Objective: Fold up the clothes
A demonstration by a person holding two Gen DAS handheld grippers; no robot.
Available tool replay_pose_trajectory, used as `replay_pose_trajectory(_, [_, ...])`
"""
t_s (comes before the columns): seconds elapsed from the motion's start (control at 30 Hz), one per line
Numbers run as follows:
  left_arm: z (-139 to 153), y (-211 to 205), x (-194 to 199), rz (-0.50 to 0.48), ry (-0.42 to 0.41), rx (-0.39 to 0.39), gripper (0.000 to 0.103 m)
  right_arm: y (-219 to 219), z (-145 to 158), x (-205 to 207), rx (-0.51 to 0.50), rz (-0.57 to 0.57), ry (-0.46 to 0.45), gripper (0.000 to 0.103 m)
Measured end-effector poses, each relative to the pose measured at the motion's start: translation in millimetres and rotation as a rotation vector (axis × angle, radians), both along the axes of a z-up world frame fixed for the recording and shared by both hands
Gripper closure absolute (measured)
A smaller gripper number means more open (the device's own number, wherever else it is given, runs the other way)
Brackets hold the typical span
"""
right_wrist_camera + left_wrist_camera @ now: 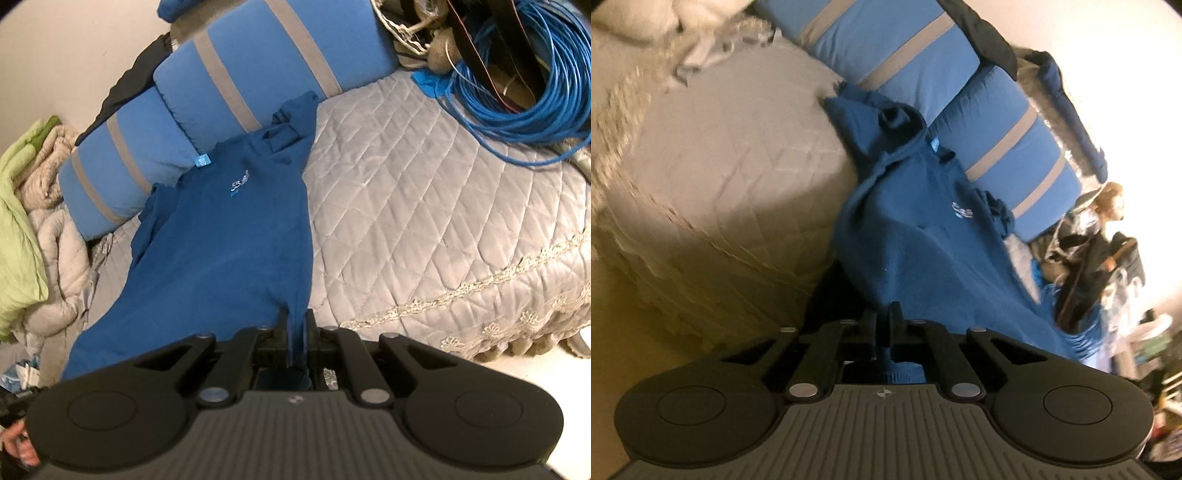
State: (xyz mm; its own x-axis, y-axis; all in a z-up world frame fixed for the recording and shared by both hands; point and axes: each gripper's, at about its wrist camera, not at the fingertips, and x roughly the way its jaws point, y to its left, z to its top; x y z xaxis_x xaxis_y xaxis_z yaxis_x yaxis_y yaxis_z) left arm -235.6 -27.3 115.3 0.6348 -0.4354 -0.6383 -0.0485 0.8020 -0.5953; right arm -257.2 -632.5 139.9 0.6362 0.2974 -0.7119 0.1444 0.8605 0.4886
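Both grippers clamped on the hem end of the blue sweatshirt. Right gripper: jaws pinched nearly together, a fold of blue fabric between them, bottom centre of the right wrist view. Left gripper: same, jaws closed on a bunched edge of the fabric, bottom centre of the left wrist view. Sweatshirt lies on the grey quilted bedspread, stretched from the grippers away toward the blue striped bolster cushions. Long axis in the right wrist view runs from bottom centre up and slightly left; collar end, with the light blue neck tag, is the far end, touching the cushions. Chest logo faces up. One sleeve is bunched at the far end, folded onto the body near the collar, its tip pointing toward upper right. In the left wrist view the garment runs from bottom centre up toward the cushions, its left edge draped over the bedspread. Coil of blue cable sits on the bed at upper right of the right wrist view, well apart from the sweatshirt. Green and beige bedding heaped at the left edge.
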Motion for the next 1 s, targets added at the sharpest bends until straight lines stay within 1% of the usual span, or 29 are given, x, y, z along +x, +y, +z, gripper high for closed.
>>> replay_pose_trajectory(0.13, [16.6,-1.8,-6.3,0.007,0.005,0.08,0.097,9.5,10.1,-5.3,-0.039,0.012,0.012,0.099])
replay_pose_trajectory(0.27, [24.7,-4.6,-9.9,-0.001,0.014,0.14,0.097,13.2,17.0,-12.7,-0.056,0.017,0.022,0.099])
replay_pose_trajectory(0.37, [20.6,-5.8,-6.2,-0.002,0.031,0.153,0.097,13.4,14.1,-16.8,-0.055,0.018,0.039,0.099])
replay_pose_trajectory(0.47, [14.4,-4.4,-3.2,0.0,0.039,0.151,0.096,14.1,4.3,-15.0,-0.062,0.028,0.062,0.099])
replay_pose_trajectory(0.53, [11.6,-2.9,-2.2,0.001,0.04,0.151,0.093,18.6,0.7,-13.0,-0.083,0.047,0.071,0.098])
replay_pose_trajectory(0.57, [12.6,-2.5,-2.1,0.001,0.033,0.162,0.092,21.0,0.2,-12.2,-0.097,0.058,0.07,0.094])
replay_pose_trajectory(0.63, [15.7,-1.2,-3.0,0.024,0.022,0.2,0.08,24.7,4.8,-11.6,-0.145,0.06,0.047,0.076])
replay_pose_trajectory(0.67, [17.5,-0.6,-3.6,0.038,0.015,0.224,0.064,25.5,7.5,-11.5,-0.171,0.055,0.033,0.052])
replay_pose_trajectory(0.7, [20.5,-0.1,-4.5,0.061,0.003,0.261,0.051,25.2,10.4,-11.6,-0.195,0.042,0.018,0.024])
replay_pose_trajectory(0.73, [23.6,0.6,-5.4,0.085,-0.011,0.297,0.044,24.5,13.2,-11.9,-0.215,0.027,0.002,0.011])
replay_pose_trajectory(0.77, [27.3,1.5,-6.5,0.108,-0.03,0.33,0.035,23.5,16.3,-11.9,-0.233,0.011,-0.019,0.001])
replay_pose_trajectory(0.8, [31.3,2.3,-7.5,0.124,-0.049,0.349,0.032,22.4,19.3,-11.9,-0.25,-0.004,-0.04,0.001])
replay_pose_trajectory(0.9, [46.5,3.5,-9.6,0.151,-0.113,0.387,0.032,19.1,27.2,-7.6,-0.271,-0.012,-0.069,0.001])
replay_pose_trajectory(1.0, [64.7,2.0,-11.6,0.169,-0.192,0.448,0.029,14.2,37.0,-1.9,-0.296,-0.021,-0.102,0.001])
